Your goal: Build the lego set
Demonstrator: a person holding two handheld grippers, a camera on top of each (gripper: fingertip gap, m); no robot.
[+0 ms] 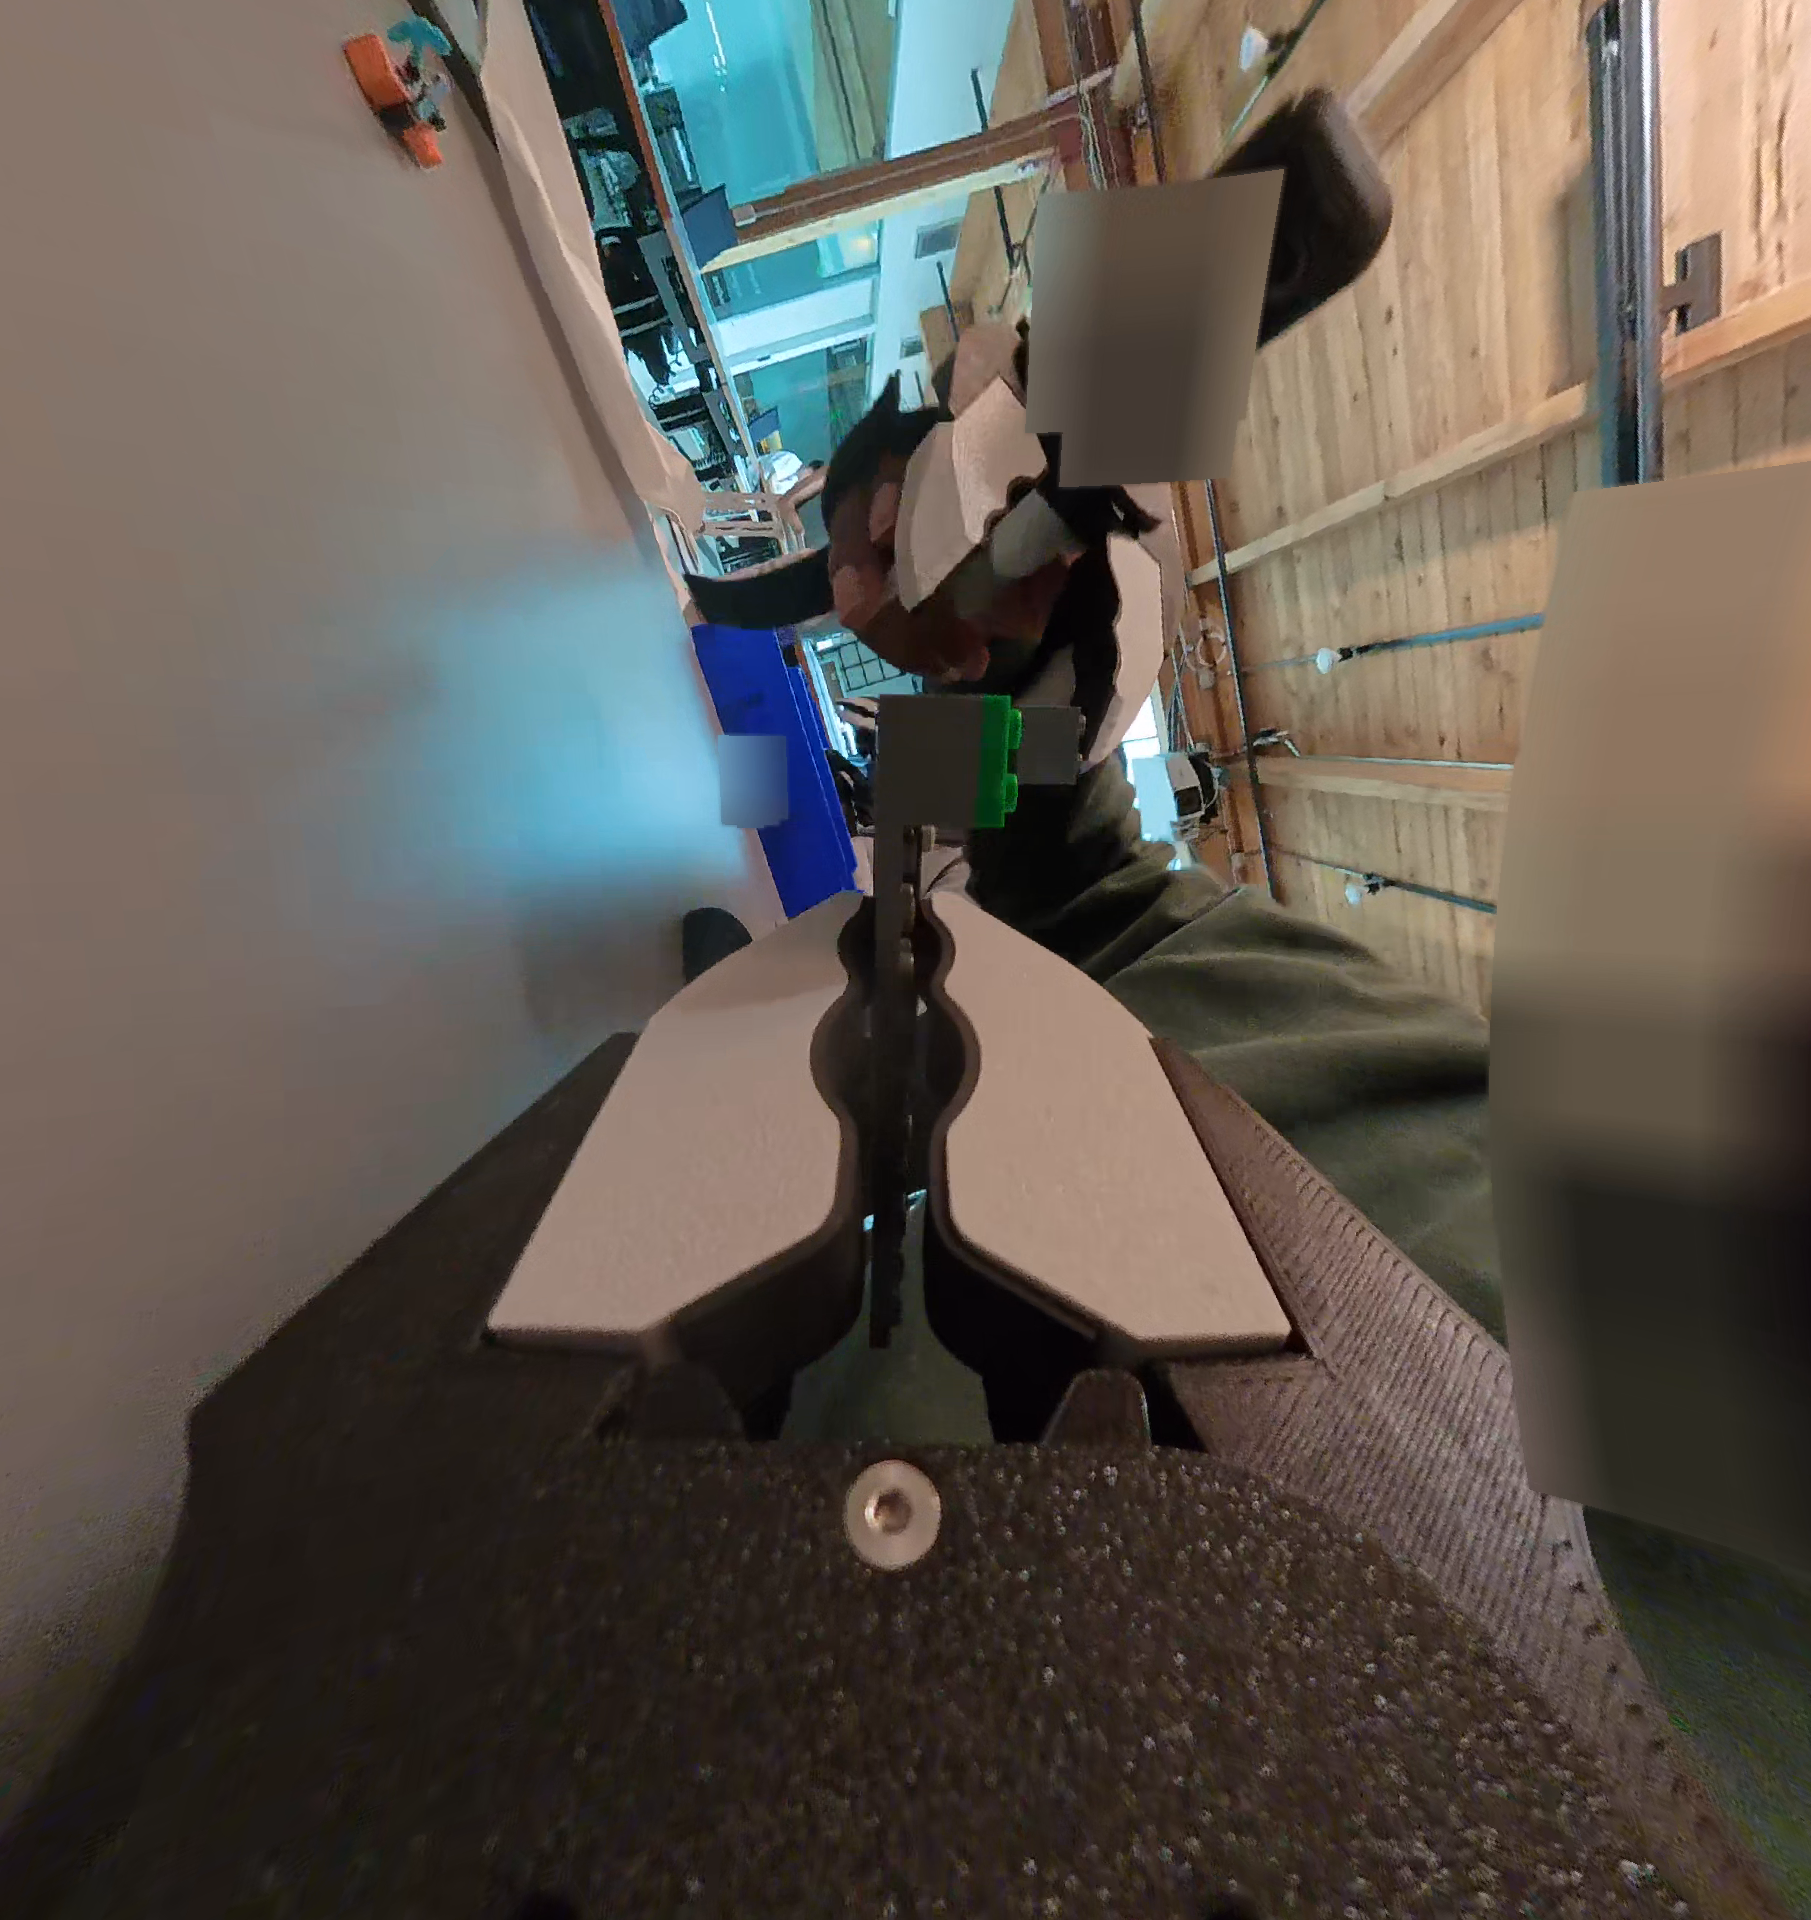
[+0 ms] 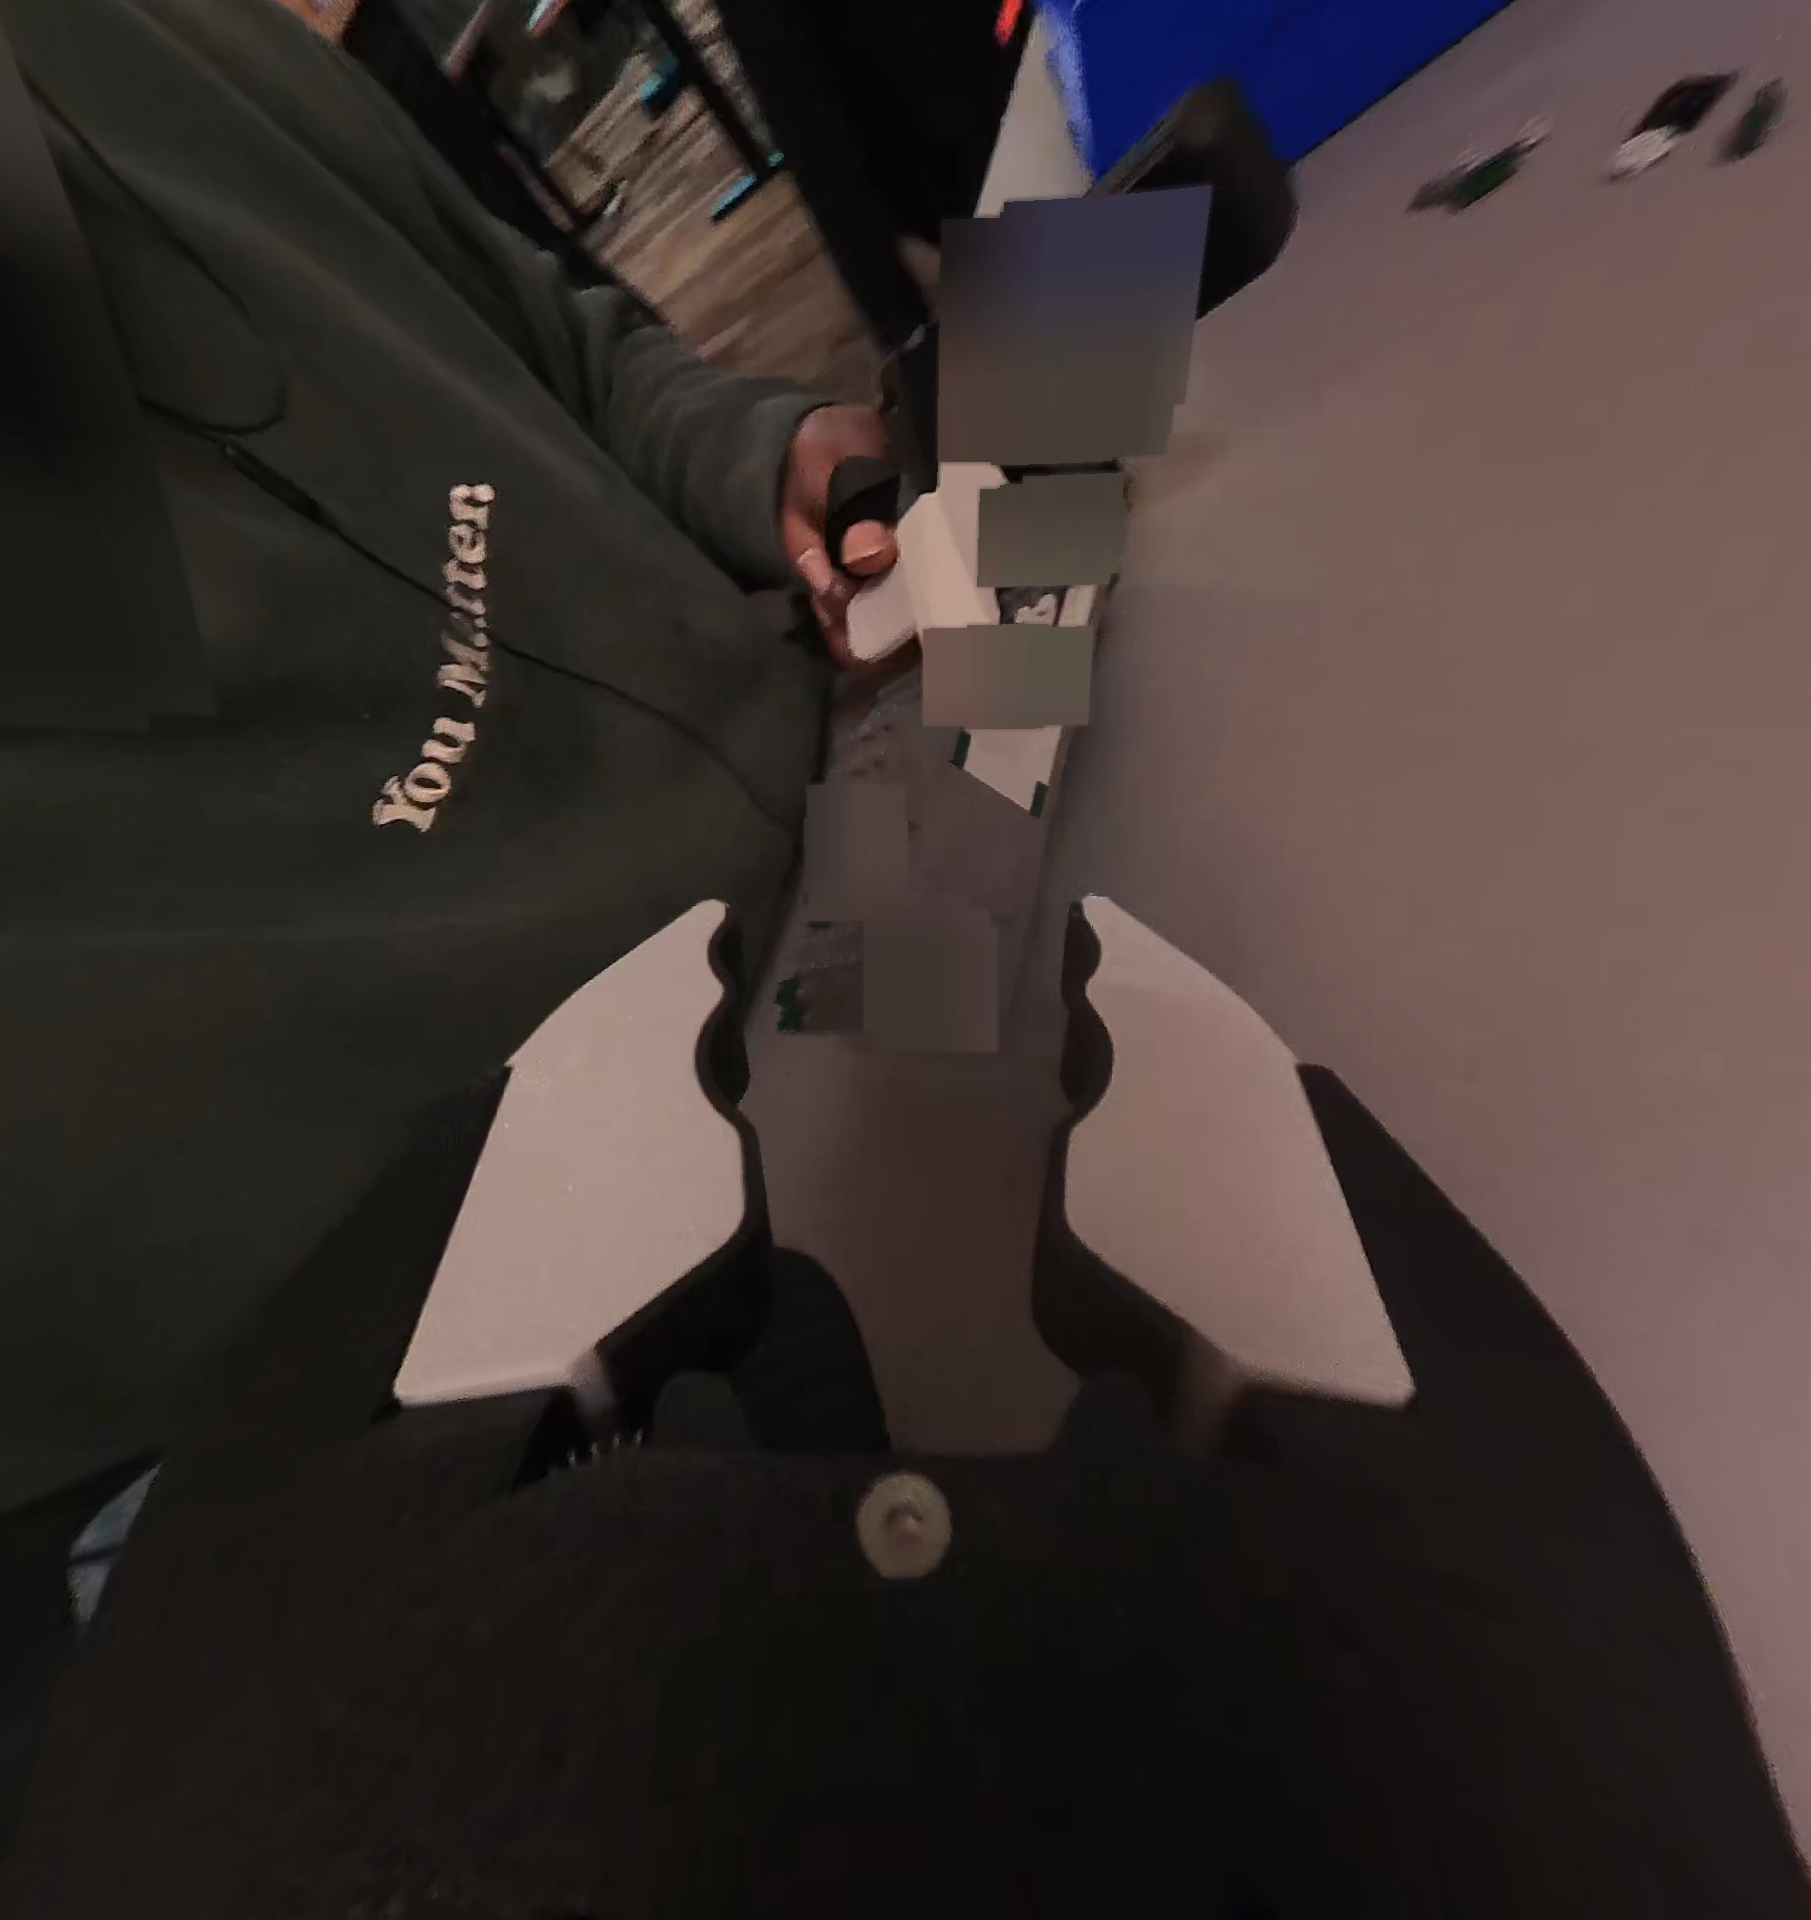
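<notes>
Black gripper housing fills the bottom of both wrist views. On the left gripper [image 1: 896,935] the pale fingers [image 1: 714,1132] are drawn narrow, pinching the edge of a thin dark plate [image 1: 896,997] that runs up between them. At the plate's far end sits the lego build [image 1: 968,756]: a grey block, a green brick [image 1: 996,761] and a smaller grey piece stacked side by side, held in the air with the table [image 1: 205,623] off to the side. Beyond it the right gripper [image 1: 968,499] shows in the person's hand.

In its own view the right gripper [image 2: 901,935] stands wide with nothing between its fingers, near the table [image 2: 1503,727] edge; blurred loose pieces [image 2: 1649,140] lie far off on it.

I judge the build light and rigid but easy to pop apart. Any added brick is best pressed in straight, against the pinched plate.
</notes>
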